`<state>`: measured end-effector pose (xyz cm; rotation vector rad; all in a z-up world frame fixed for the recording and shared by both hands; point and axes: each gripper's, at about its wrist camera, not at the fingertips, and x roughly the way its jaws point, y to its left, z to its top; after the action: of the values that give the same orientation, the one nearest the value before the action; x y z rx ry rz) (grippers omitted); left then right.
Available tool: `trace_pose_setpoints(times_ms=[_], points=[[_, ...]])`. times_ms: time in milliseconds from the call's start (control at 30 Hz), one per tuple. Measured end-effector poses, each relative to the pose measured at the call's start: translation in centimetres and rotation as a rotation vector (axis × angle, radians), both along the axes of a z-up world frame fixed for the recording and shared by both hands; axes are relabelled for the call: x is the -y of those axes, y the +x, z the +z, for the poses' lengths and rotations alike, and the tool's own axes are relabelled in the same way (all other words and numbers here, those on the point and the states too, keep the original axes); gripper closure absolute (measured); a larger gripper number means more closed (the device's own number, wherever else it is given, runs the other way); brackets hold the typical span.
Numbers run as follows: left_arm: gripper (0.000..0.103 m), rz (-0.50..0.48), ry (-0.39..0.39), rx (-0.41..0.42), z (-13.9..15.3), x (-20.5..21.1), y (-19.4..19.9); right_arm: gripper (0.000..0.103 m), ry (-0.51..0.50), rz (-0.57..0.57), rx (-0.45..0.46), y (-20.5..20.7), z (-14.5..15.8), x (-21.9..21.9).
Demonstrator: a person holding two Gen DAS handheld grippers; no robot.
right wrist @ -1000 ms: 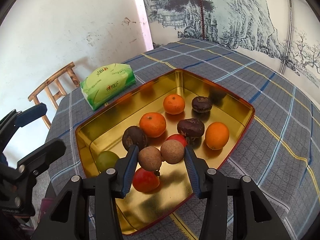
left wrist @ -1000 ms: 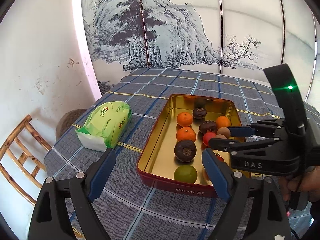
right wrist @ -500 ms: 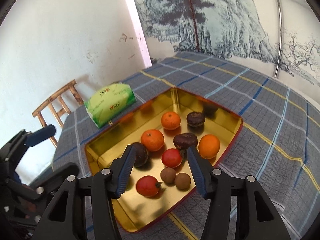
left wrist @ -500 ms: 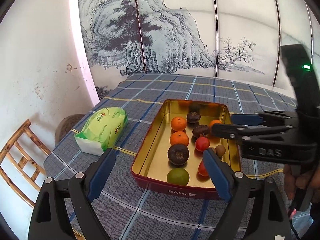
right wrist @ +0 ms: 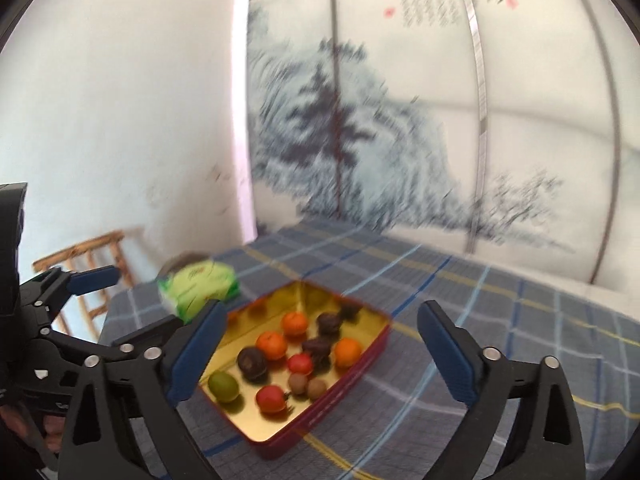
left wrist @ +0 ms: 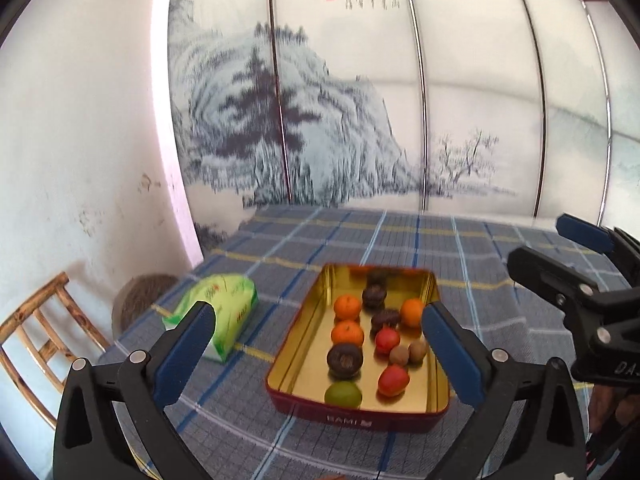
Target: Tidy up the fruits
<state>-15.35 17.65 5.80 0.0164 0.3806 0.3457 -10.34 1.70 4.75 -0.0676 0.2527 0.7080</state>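
A red tin tray with a gold inside sits on the checked tablecloth. In it lie several fruits: oranges, dark round fruits, two red fruits, two small brown fruits and a green one. My left gripper hangs above the tray's near edge, jaws opening wide, nothing between them. My right gripper is back from the tray and higher, jaws opening, empty; it also shows at the right edge of the left wrist view.
A green tissue pack lies on the cloth left of the tray. A wooden chair and a round woven stool stand off the table's left edge. A painted screen stands behind the table.
The right gripper let go of the two small brown fruits, which now lie in the tray, opened wide and drew up and back. The left gripper rose, tilted up and opened wider.
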Motion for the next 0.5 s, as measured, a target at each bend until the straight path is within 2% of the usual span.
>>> trace_pose_setpoints(times_ms=[267,500], points=[[0.000,-0.016,0.015,0.134,3.1,0.7,-2.6,0.001,0.076,-0.080,0.119,-3.0,2.7,2.4],[0.000,-0.015,0.052,0.183,4.8,1.2,-3.9,0.000,0.100,-0.084,0.164,-4.5,4.0,3.0]])
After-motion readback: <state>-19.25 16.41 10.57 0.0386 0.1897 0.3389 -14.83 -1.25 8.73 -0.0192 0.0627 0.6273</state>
